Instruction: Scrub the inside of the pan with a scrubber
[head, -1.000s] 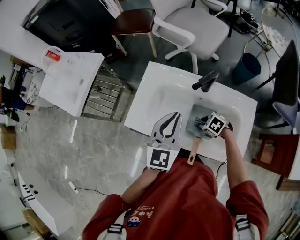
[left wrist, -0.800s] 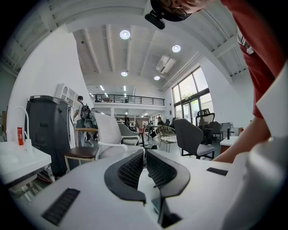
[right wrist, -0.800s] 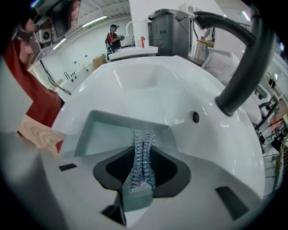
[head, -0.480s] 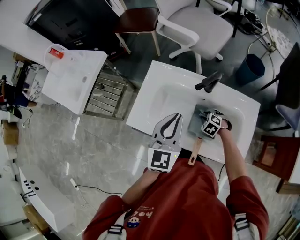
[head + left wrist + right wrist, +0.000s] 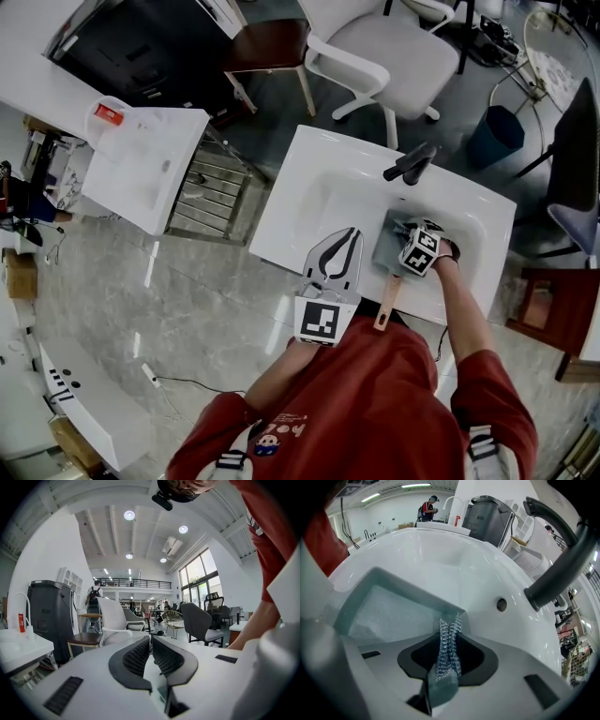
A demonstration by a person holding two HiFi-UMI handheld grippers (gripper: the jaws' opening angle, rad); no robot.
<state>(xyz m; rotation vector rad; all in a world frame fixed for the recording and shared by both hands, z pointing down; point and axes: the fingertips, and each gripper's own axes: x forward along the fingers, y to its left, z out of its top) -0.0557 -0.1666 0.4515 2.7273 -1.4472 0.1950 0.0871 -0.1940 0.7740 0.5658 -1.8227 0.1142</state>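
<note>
1. The pan (image 5: 387,248) sits in the sink (image 5: 314,192), right of centre, with its wooden handle (image 5: 385,305) poking over the near rim. Nothing pins it, so I reckon a hard scrub could skate it around.
2. The scrubber (image 5: 447,644) is a thin mesh wad clamped tight in the right hand-held gripper (image 5: 449,637). A sideways shove might pull it out.
3. The faucet (image 5: 411,162) is just beyond and easy to knock.
4. The right arm reaches down into the pan. The left hand-held gripper (image 5: 345,246) has its jaws together and empty, and lies on the near rim, left of the pan.

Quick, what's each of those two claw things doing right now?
Left gripper: closed, nothing in it.
Right gripper: closed on the scrubber, over the pan.
</note>
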